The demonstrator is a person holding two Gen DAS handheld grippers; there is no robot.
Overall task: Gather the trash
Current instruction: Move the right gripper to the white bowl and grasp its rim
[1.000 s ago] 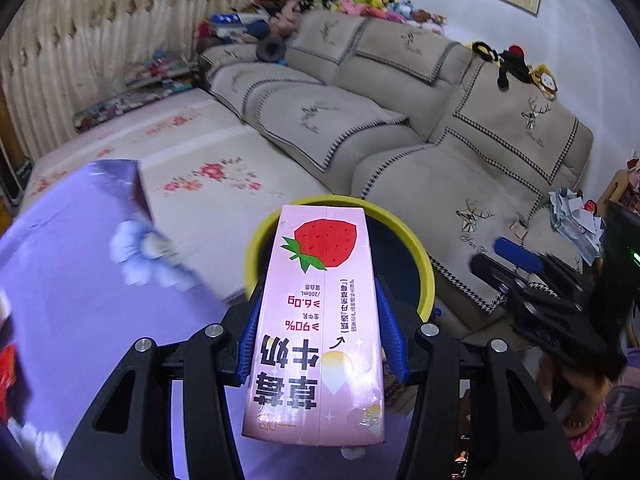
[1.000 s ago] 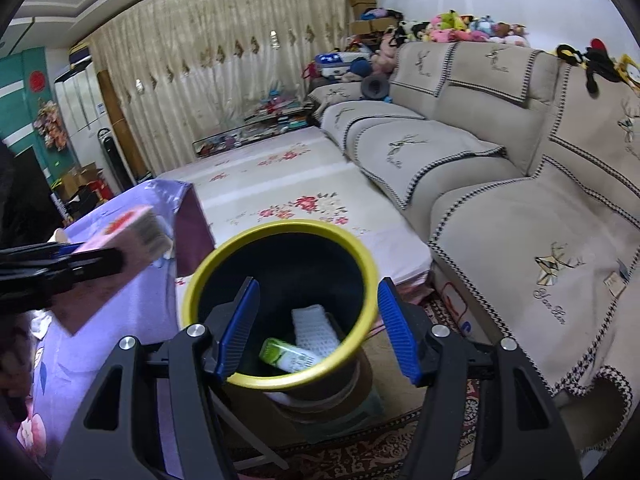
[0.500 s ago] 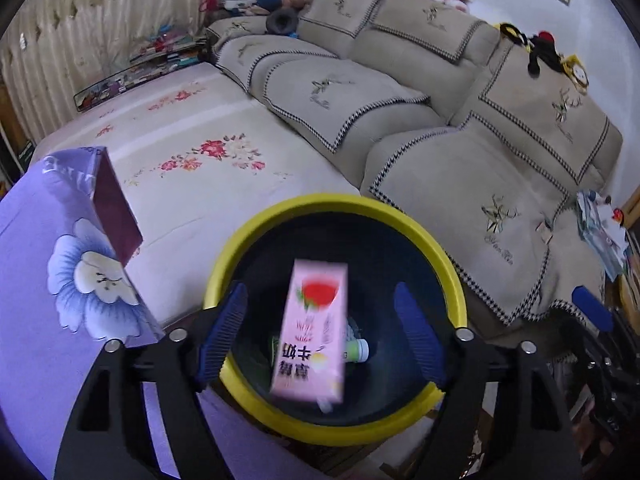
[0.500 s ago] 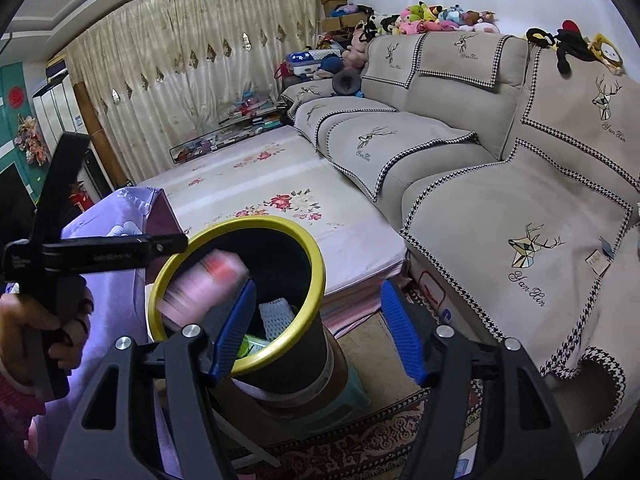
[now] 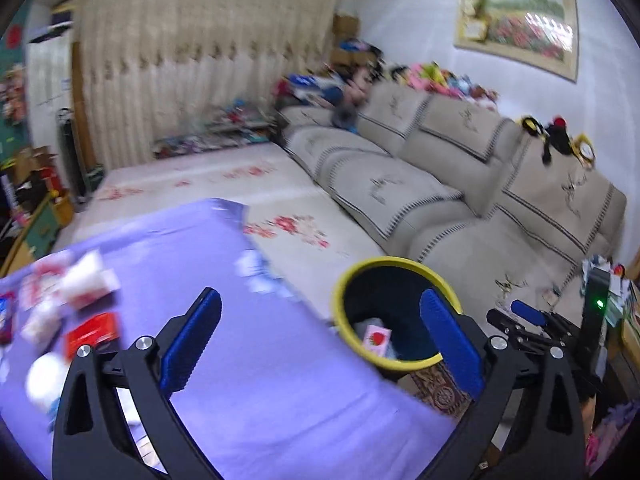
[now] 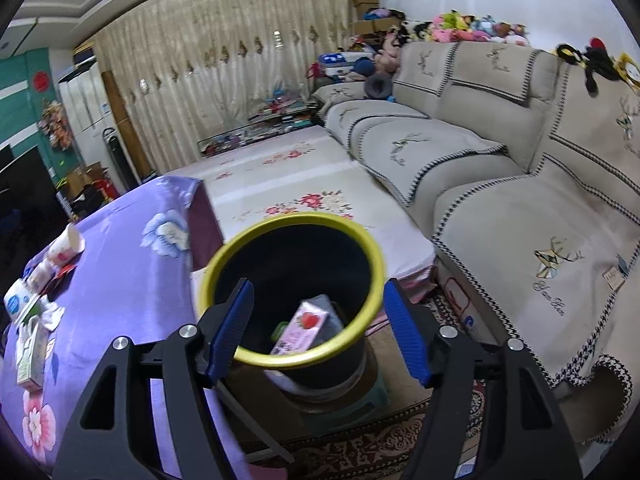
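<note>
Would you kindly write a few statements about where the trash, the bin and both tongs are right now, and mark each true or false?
1. The pink strawberry milk carton lies inside the yellow-rimmed bin. True.
2. The left tongs grip the carton. False: they are open and hold nothing.
3. The right tongs are open. True.
4. The purple tablecloth carries no more trash. False: a paper cup and small cartons lie on it.
5. The bin stands on the sofa. False: it stands on the floor beside the table.
</note>
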